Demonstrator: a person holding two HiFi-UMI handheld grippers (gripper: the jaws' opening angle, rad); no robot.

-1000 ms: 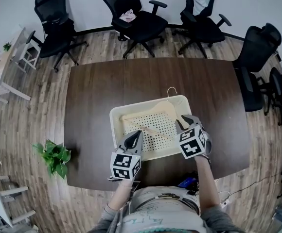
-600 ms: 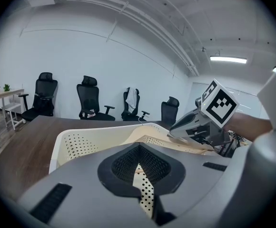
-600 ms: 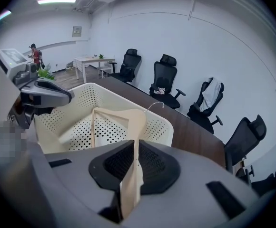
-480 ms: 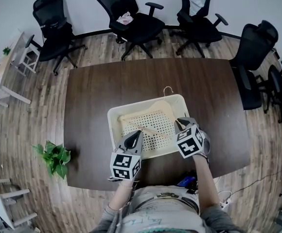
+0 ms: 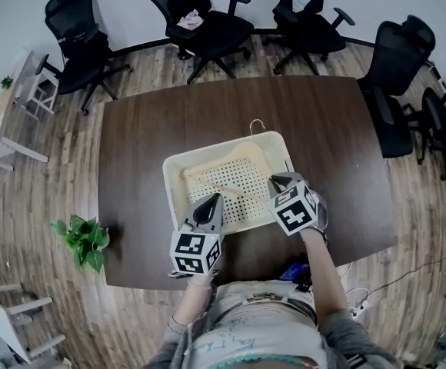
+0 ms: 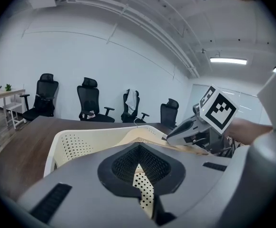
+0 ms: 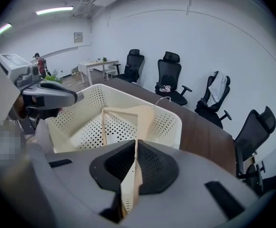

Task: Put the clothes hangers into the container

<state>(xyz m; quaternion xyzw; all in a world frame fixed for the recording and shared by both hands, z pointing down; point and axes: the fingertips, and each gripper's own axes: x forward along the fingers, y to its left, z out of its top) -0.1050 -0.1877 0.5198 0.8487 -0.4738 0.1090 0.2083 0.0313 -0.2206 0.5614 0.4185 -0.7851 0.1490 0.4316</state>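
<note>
Right gripper (image 7: 136, 148) is on it: the jaws have just been closing and now pinch the thin near end of the hanger (image 7: 142, 118). That's one arm tip, clamped flat between the pads. The rest of the hanger lies inside the basket (image 5: 173, 167), stretched toward the far wall, with its wire hook (image 7: 162, 99) poking up at the far rim. The basket sits mid-table (image 5: 138, 144), toward the near edge. Left gripper (image 6: 138, 163) hovers at the basket's near left side with its jaws a little apart. They hold nothing; only the perforated floor shows through the gap. As for handling, this looks like pale wood: light, stiff and probably smooth, so weight shouldn't be the problem, but leverage might. Gripped at the very tip, the long body will likely want to swing or twist in the pads. A hold nearer the shoulder or neck would probably steady it better. The hook is the part to watch, since it could snag on the rim or in the holes.
</note>
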